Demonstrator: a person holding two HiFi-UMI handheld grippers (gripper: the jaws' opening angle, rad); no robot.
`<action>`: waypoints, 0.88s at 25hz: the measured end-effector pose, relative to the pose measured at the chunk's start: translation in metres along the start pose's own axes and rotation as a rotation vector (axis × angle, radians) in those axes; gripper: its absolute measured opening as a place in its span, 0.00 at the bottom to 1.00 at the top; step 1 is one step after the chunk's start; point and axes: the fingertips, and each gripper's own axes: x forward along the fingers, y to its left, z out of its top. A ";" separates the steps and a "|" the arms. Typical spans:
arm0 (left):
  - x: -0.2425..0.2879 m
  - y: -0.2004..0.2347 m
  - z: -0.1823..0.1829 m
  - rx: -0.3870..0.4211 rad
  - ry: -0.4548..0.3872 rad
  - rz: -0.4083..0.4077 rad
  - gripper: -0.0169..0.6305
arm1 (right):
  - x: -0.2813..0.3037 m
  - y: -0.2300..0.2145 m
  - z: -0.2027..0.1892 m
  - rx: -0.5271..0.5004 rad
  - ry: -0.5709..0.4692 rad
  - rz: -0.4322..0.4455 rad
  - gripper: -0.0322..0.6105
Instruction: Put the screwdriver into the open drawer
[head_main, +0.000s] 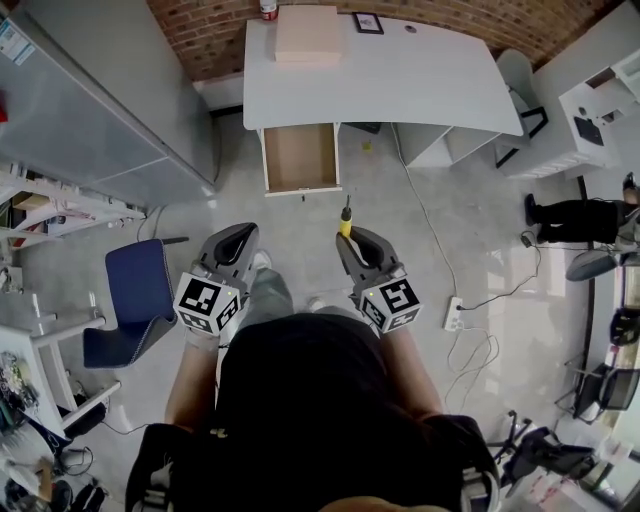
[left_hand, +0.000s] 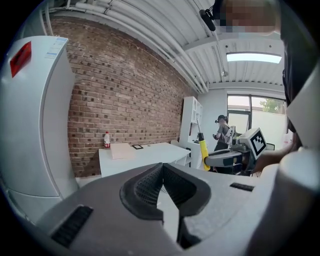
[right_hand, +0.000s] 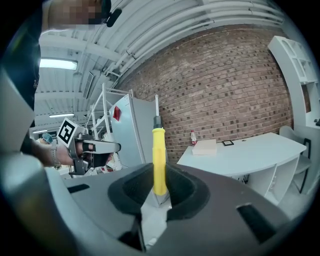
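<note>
**Screwdriver (head_main: 346, 222) gripped, drawer (head_main: 300, 158) not reached yet**

Bench (head_main: 400, 80): white, against the brick wall, at the top of the head view. It carries a flat box (head_main: 307, 33), a bottle (head_main: 268, 10) and a small frame (head_main: 367, 22).

Drawer: pulled out under the bench's left end and hanging over the floor. Only its bare wooden bottom shows inside.

The person stands well back from the bench, with open floor between.

Left gripper (head_main: 237, 240): jaws closed on each other, nothing between them. It's held level beside the right one and points at the bench.

Right gripper (head_main: 352, 243): clamped on the screwdriver's yellow handle. The right gripper view shows the lower end of the handle pinched between the pads, with the rest of the handle and the metal shaft sticking out past the jaws.

Status, my read: pickup is done; carry and release are still left.

Geometry: the screwdriver sits in the right gripper, tip pointing towards the bench. The drawer is ahead and slightly left of it, well apart. It likely needs a move forward, the tip brought over the drawer opening, then lower and let go.
</note>
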 end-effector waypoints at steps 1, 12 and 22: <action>0.003 0.010 0.002 -0.008 -0.002 -0.003 0.03 | 0.009 -0.001 0.003 0.001 0.004 -0.004 0.17; 0.030 0.120 0.017 -0.037 0.006 -0.066 0.03 | 0.115 -0.001 0.025 0.006 0.046 -0.058 0.17; 0.042 0.202 0.010 -0.062 0.014 -0.137 0.03 | 0.197 0.005 0.023 -0.012 0.115 -0.119 0.17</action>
